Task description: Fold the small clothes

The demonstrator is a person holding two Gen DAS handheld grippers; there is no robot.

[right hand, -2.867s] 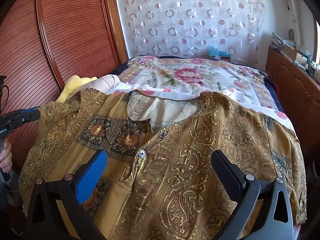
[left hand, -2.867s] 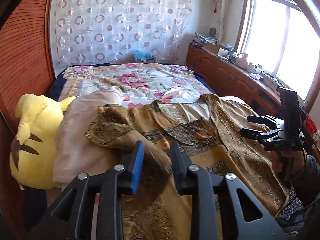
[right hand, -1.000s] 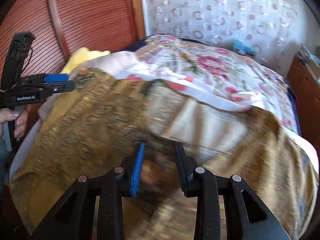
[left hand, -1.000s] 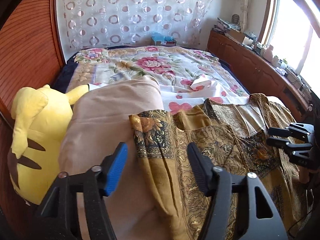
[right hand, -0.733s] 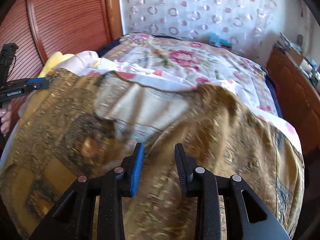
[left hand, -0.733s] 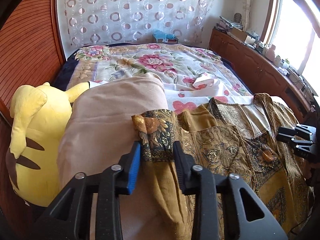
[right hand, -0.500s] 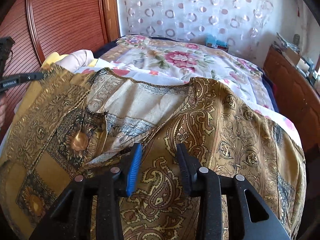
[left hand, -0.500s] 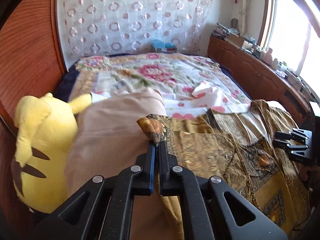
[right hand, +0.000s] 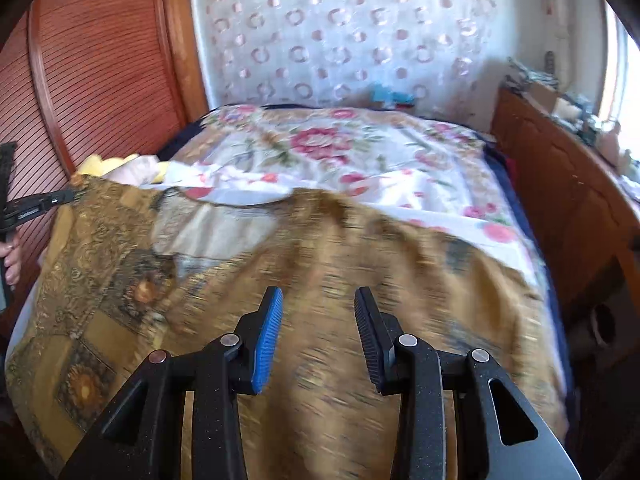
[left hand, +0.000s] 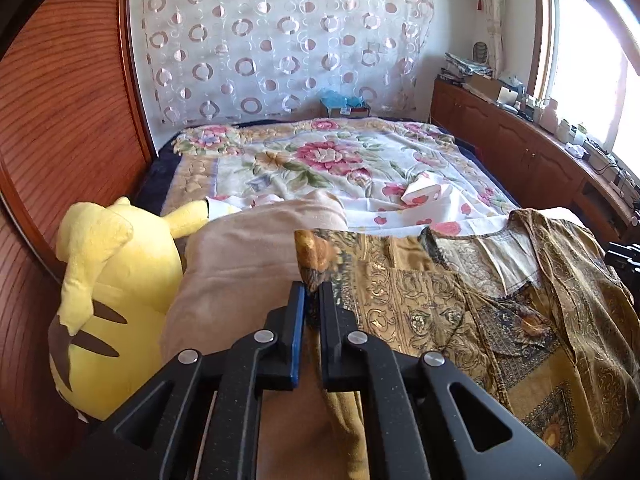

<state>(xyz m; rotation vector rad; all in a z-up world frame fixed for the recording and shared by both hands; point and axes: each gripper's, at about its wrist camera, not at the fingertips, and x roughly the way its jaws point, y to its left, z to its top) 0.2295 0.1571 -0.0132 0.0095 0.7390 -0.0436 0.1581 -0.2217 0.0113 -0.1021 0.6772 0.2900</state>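
Observation:
A gold-brown paisley shirt (left hand: 460, 312) lies spread over the near end of the bed, its pale lining showing at the collar. My left gripper (left hand: 313, 290) is shut on the shirt's left sleeve end, which sticks up between the fingers. In the right wrist view the shirt (right hand: 340, 280) is motion-blurred, and my right gripper (right hand: 318, 300) is open and empty just above its middle. The left gripper (right hand: 52, 200) shows there at the far left, holding the sleeve corner.
A yellow plush toy (left hand: 100, 288) and a beige pillow (left hand: 248, 264) lie left of the shirt. A floral bedspread (left hand: 328, 164) covers the bed. A wooden wardrobe (right hand: 80, 80) stands left, a wooden cabinet (left hand: 520, 148) right under the window.
My left gripper has closed on the sleeve end and lifted it slightly. My right gripper has opened and is moving over the shirt, blurring its view.

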